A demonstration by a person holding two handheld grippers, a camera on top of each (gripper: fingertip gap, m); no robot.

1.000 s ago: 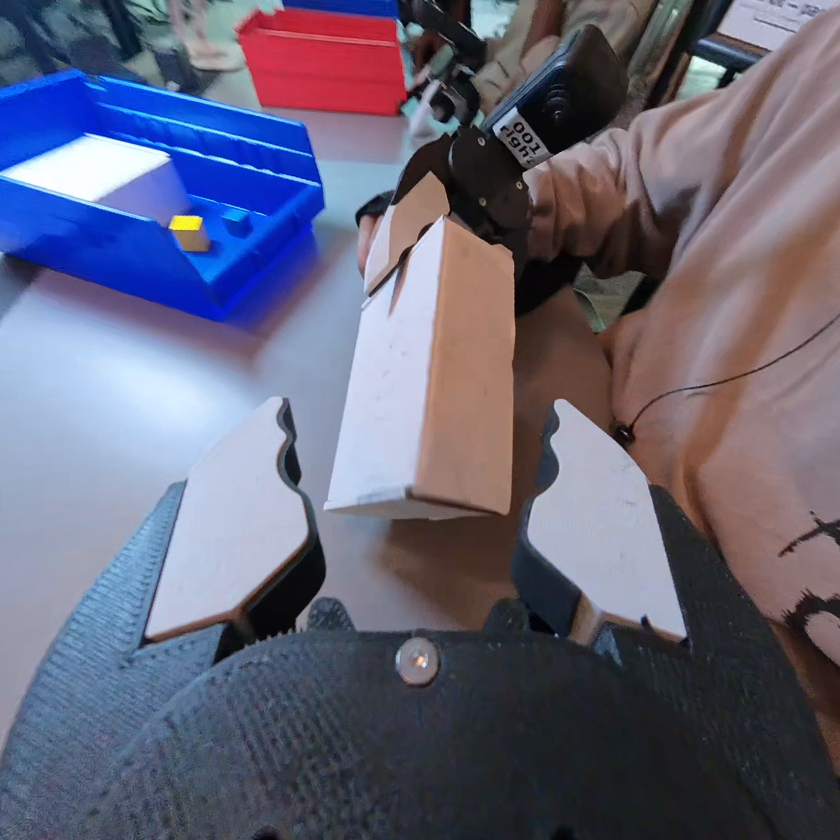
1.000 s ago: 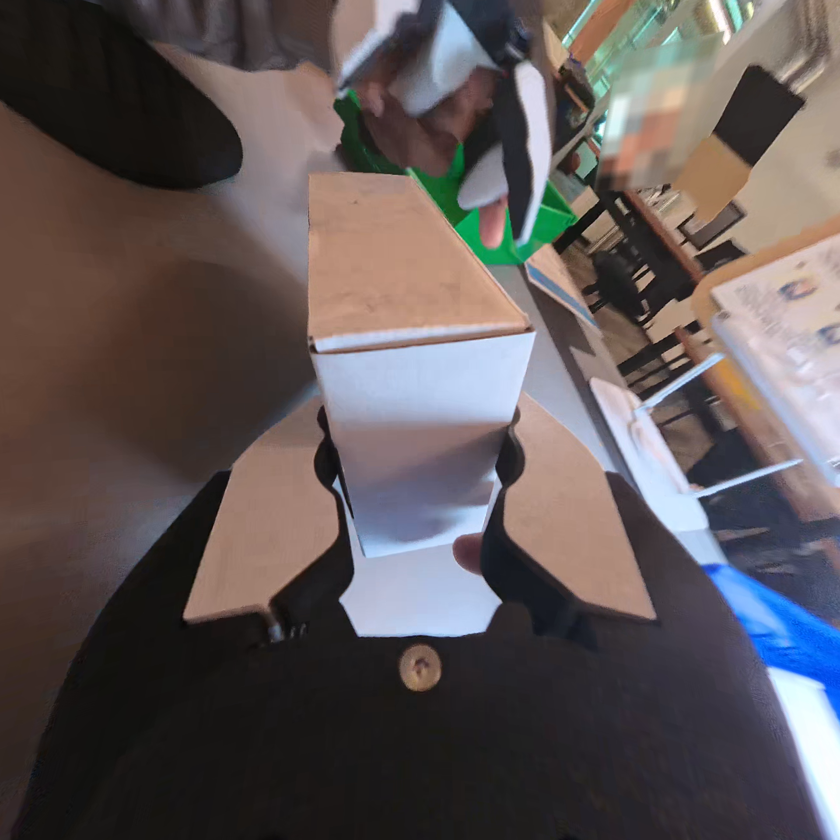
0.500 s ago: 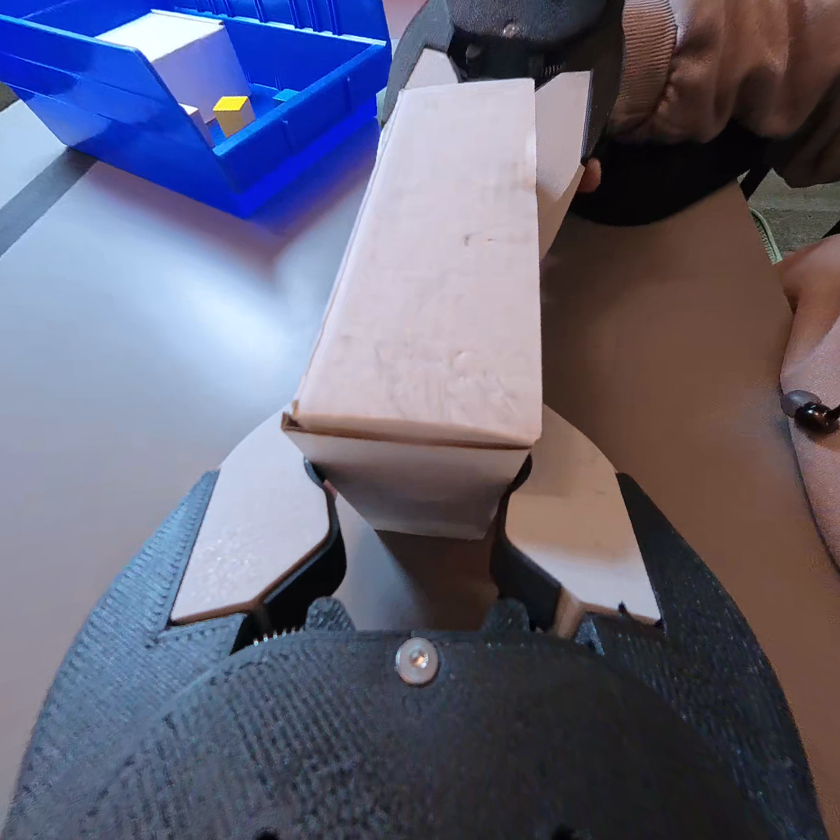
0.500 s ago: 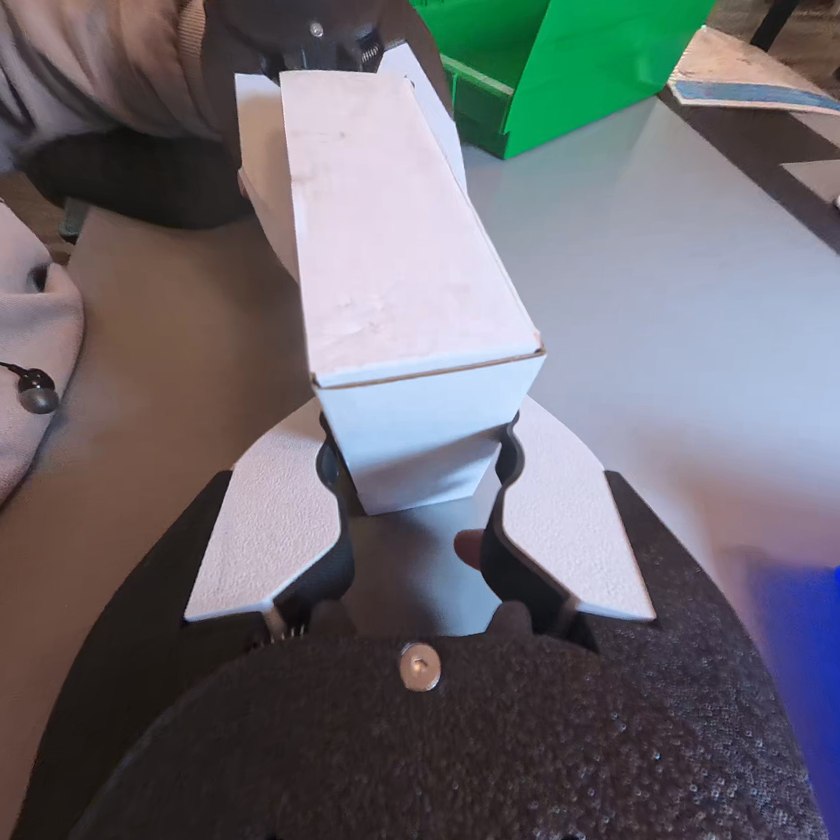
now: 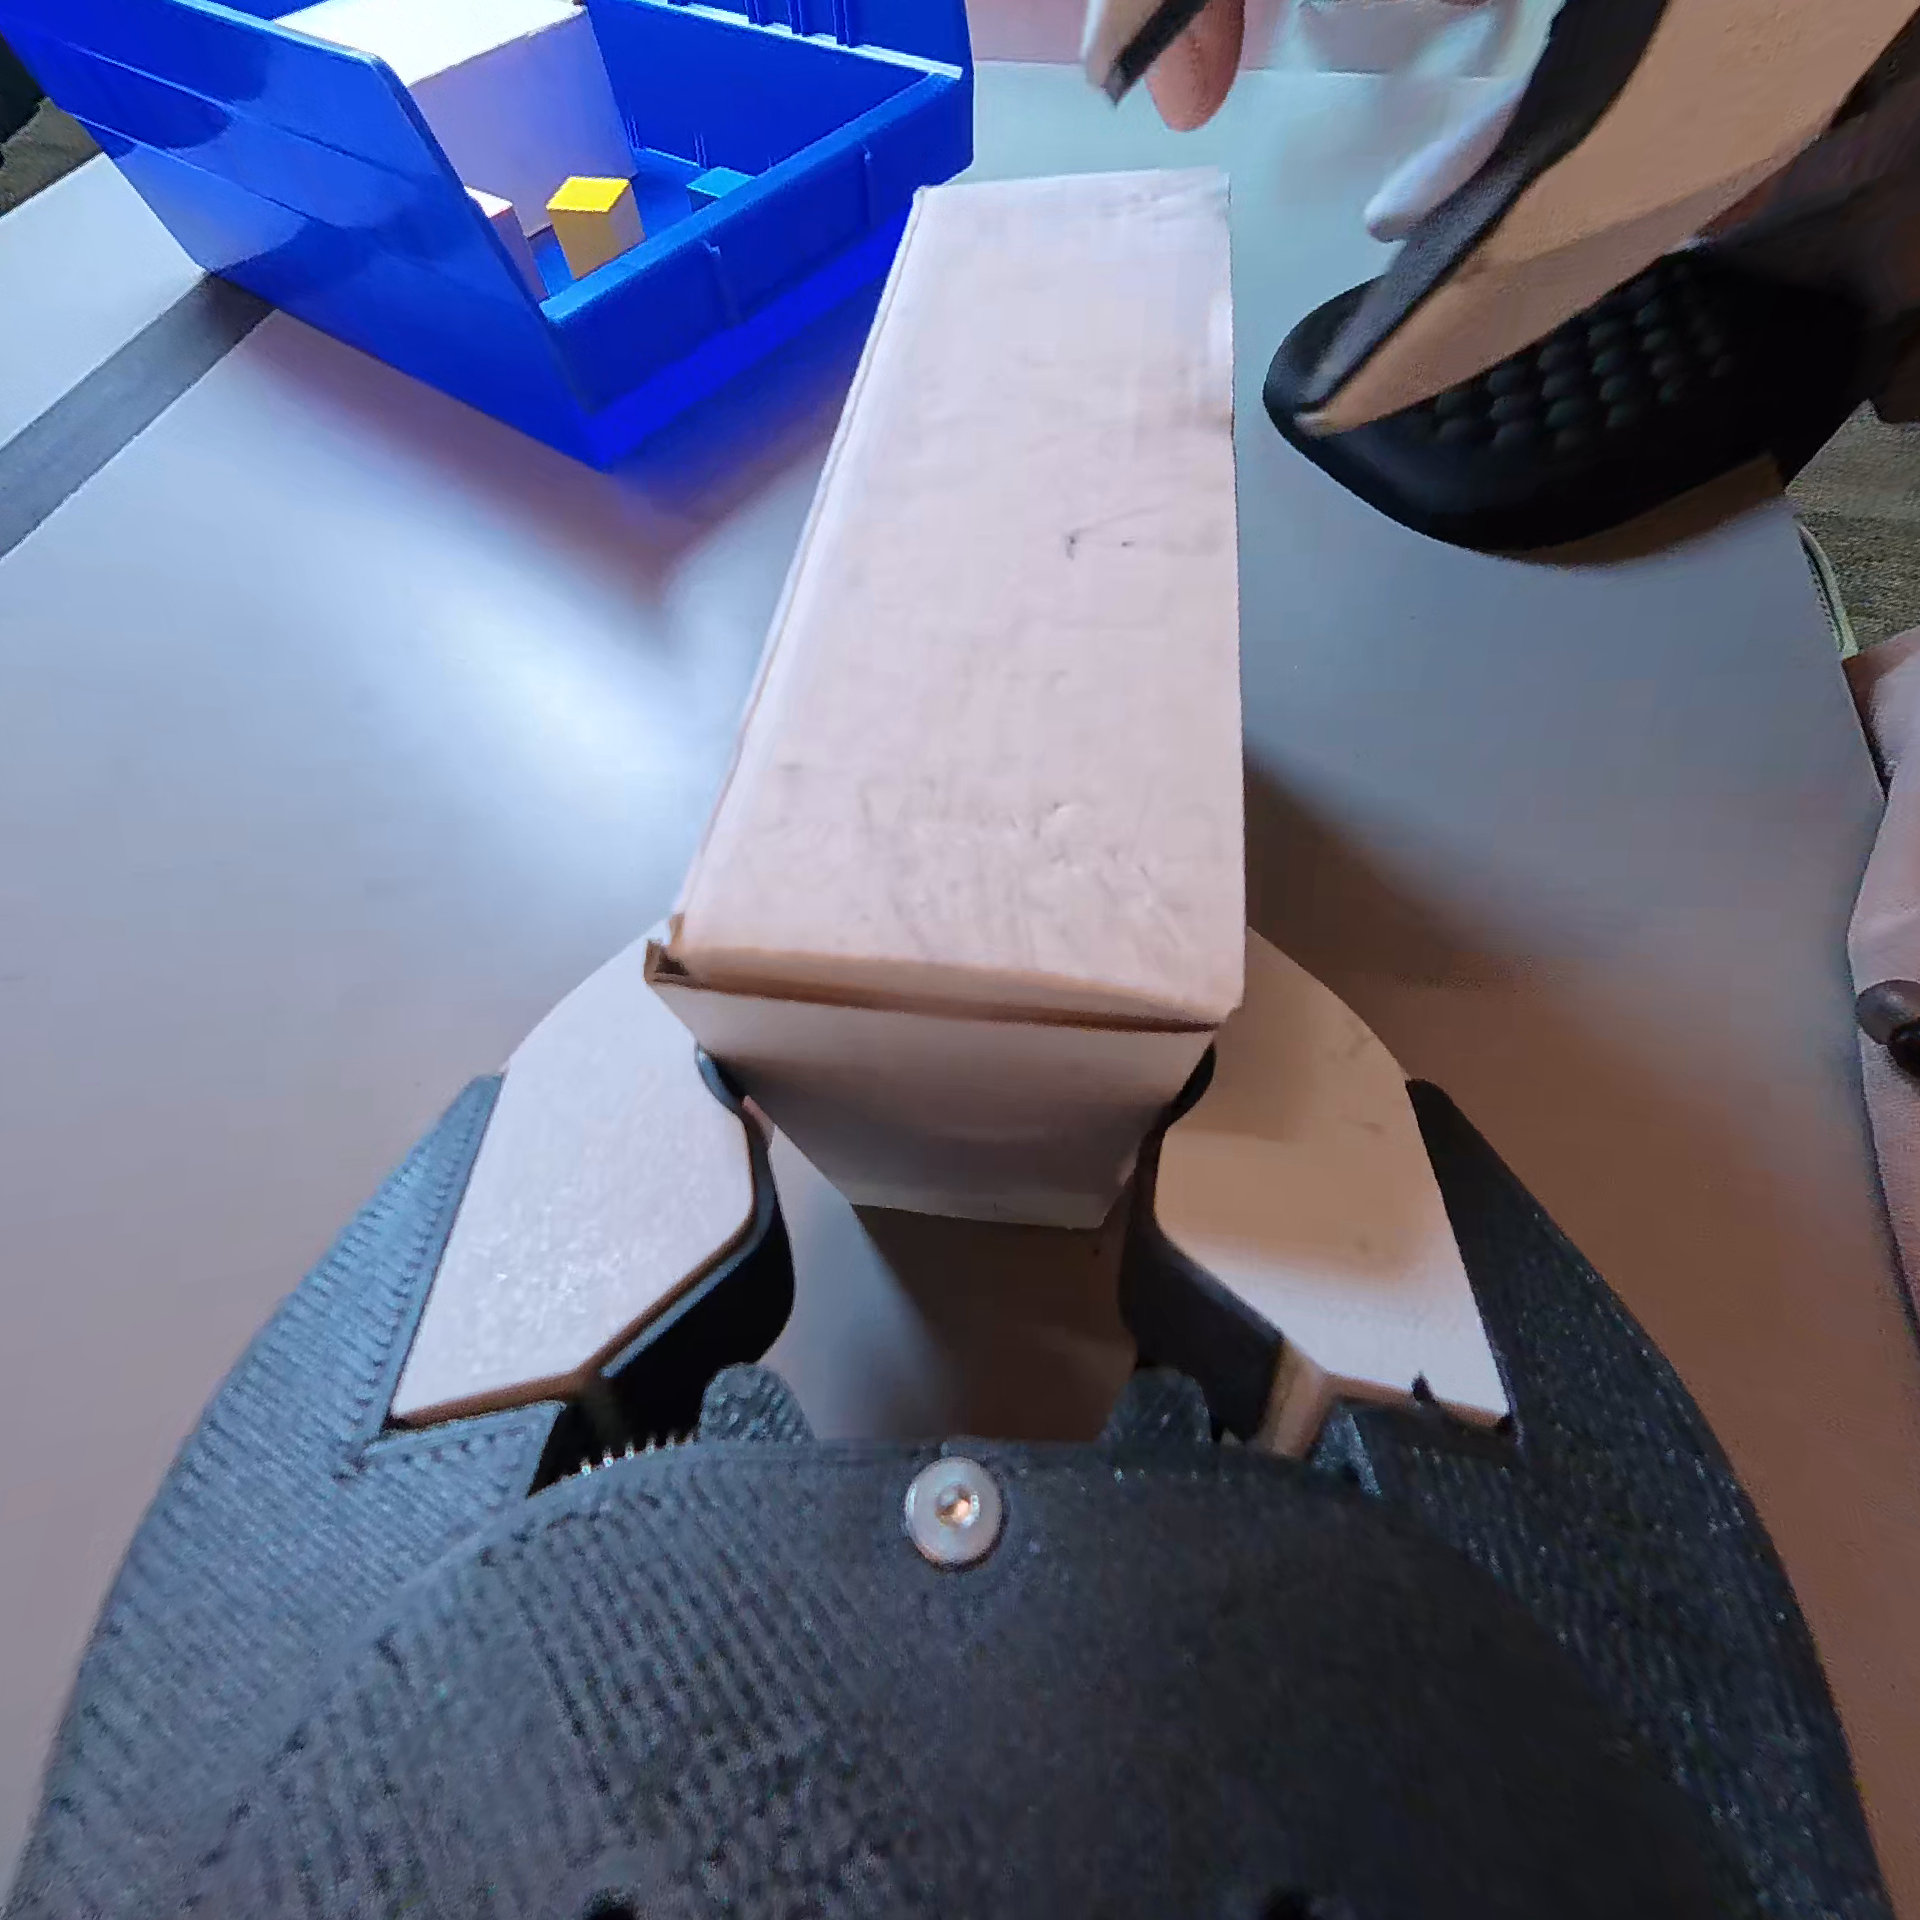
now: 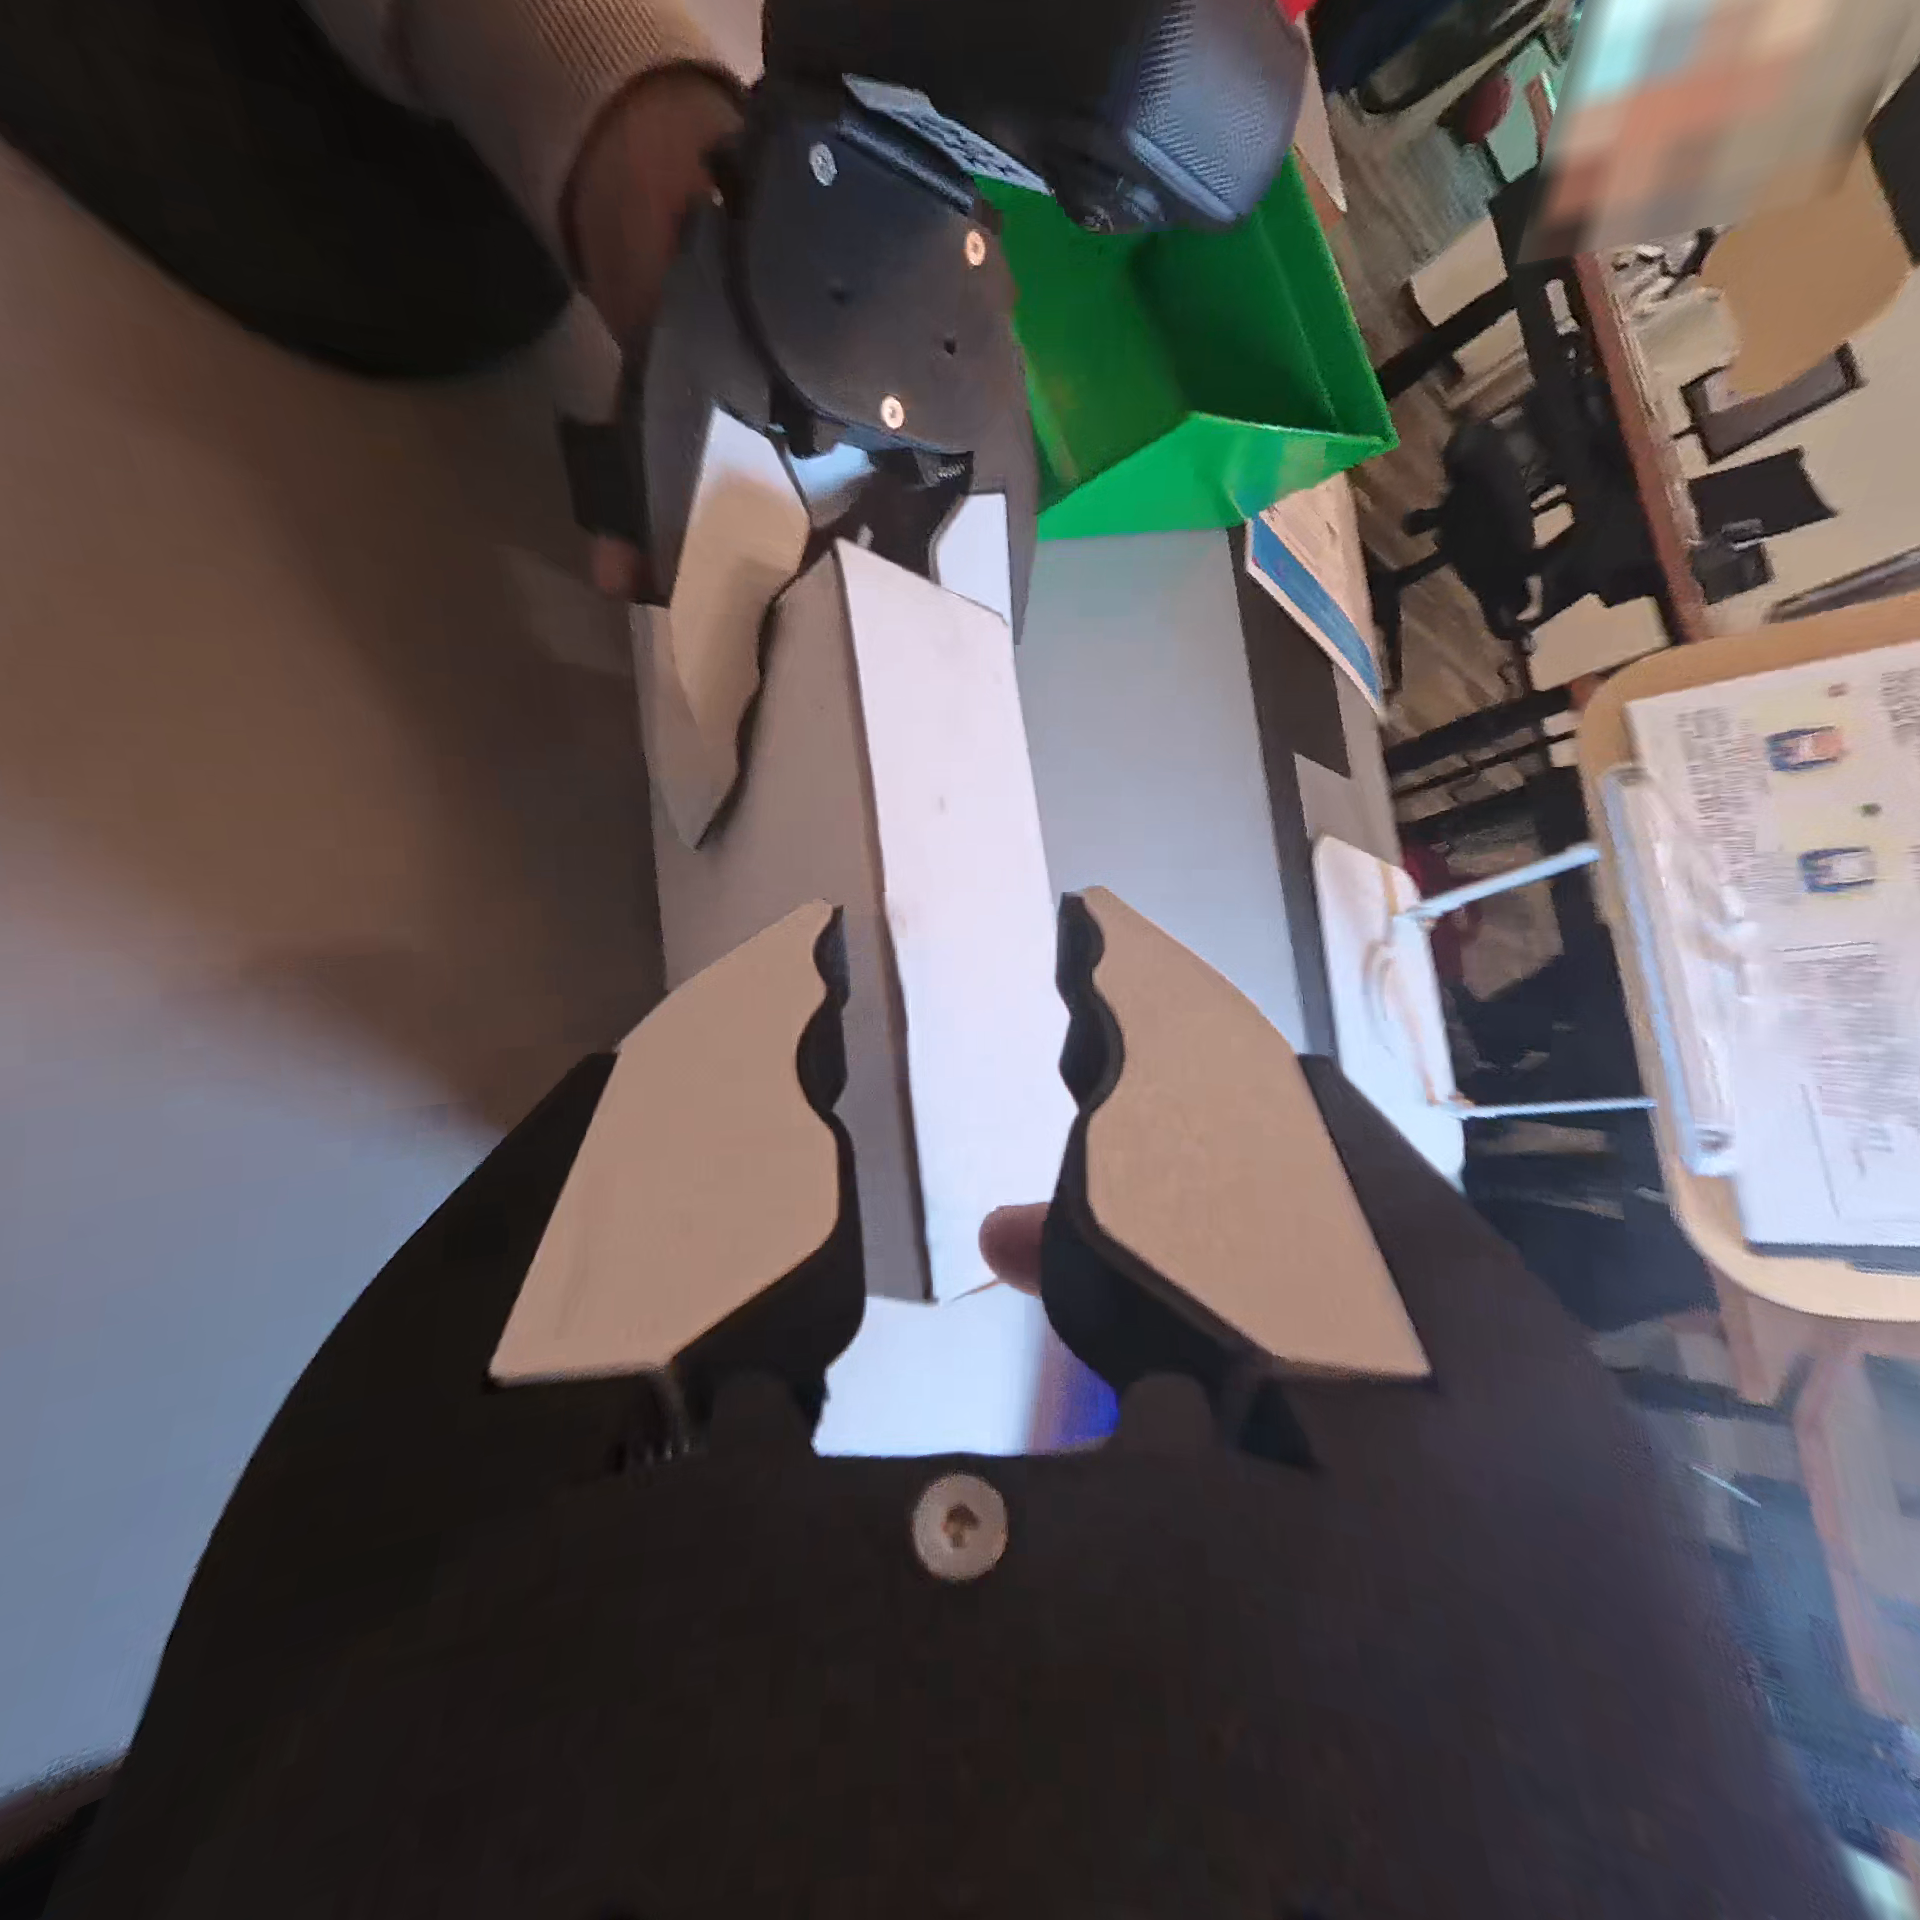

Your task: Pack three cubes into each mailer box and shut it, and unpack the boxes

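Currently: mailer box [image 5: 997, 644], closed, light stiff cardboard, crushable; near end pinched by left gripper [image 5: 951, 1132] above table [image 5: 312, 727]; right gripper [image 6: 951, 997] parted, loosely straddling box; grip short ends
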